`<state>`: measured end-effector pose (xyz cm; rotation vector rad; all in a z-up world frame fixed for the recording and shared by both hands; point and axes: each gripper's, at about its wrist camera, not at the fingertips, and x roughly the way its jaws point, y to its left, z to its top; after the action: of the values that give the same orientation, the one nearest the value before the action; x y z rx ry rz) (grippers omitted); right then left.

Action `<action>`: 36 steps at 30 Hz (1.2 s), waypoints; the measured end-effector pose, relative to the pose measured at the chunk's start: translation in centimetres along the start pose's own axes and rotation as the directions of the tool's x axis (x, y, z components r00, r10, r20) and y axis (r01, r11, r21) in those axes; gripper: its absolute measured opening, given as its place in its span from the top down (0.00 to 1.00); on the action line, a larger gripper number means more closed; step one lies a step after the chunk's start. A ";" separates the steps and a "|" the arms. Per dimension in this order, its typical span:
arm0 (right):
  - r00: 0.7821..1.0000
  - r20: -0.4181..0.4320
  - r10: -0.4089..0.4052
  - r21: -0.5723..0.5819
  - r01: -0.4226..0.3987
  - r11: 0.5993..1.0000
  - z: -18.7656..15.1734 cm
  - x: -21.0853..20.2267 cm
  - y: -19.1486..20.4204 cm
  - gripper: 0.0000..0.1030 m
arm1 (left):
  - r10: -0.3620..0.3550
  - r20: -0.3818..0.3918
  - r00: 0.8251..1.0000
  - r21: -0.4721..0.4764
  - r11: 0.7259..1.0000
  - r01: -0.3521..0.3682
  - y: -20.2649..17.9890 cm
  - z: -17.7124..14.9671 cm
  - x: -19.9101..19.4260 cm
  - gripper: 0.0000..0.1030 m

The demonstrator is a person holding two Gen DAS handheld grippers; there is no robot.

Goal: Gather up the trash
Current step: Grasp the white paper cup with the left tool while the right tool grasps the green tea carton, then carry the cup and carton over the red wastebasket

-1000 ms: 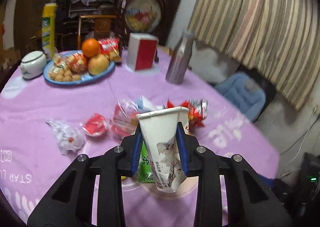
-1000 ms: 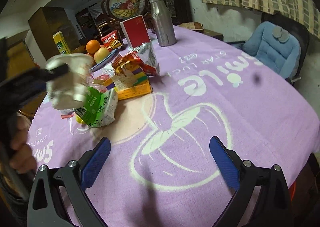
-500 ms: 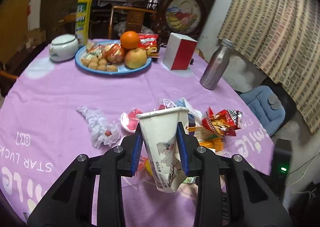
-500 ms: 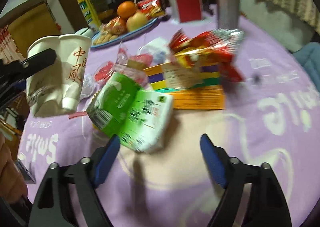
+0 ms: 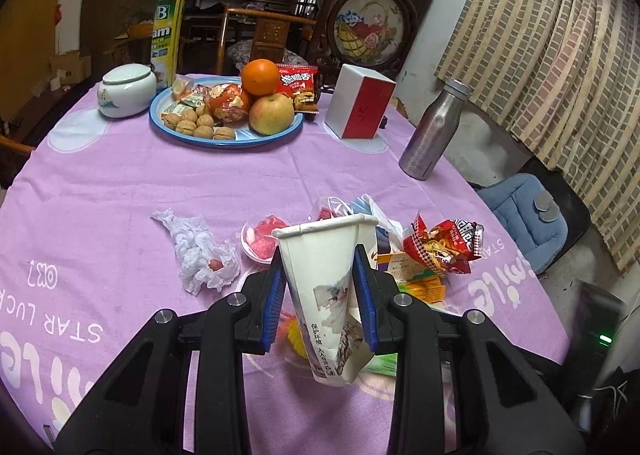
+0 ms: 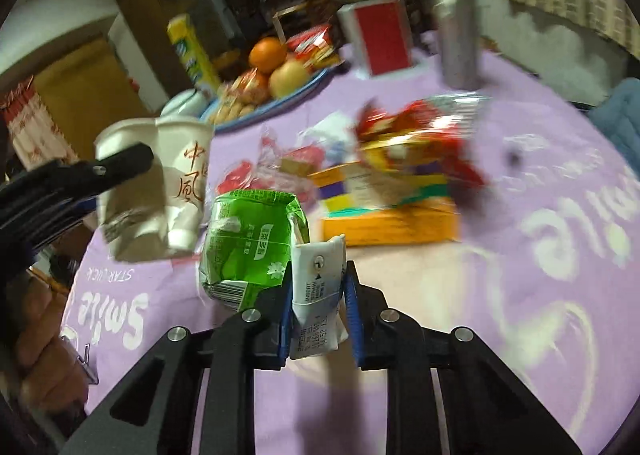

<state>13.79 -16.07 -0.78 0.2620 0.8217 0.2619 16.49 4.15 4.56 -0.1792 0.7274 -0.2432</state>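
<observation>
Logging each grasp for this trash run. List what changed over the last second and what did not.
The right gripper moved in from the bare cloth toward the pile, went from wide open to shut on the green carton, pinching its white flap. The left gripper stayed clamped on the crushed paper cup, held off the purple tablecloth.

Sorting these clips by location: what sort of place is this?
Probably a lived-in home dining room: a round table under a purple printed tablecloth, a blue plate of fruit and walnuts, and a framed round embroidered screen behind.
</observation>
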 end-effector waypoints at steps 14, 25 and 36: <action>0.971 0.153 -0.184 0.295 0.133 0.946 -11.3 -14.0 -12.4 0.78 | -0.205 -0.067 0.976 0.226 0.950 0.215 -8.7 -4.4 -0.7 0.67; 0.943 0.221 -0.250 0.359 0.159 0.919 -16.1 -20.1 -17.5 0.78 | -0.273 -0.166 0.948 0.476 0.819 0.319 -20.4 -11.3 -2.5 0.67; 0.916 0.245 -0.316 0.475 0.171 0.863 -20.9 -24.5 -23.6 0.78 | -0.321 -0.306 0.896 0.572 0.691 0.442 -30.2 -18.0 -2.2 0.67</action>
<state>-14.82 -43.50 -5.42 0.6094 0.5772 -0.2178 -2.01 -25.55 0.15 0.3514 0.7480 -0.9103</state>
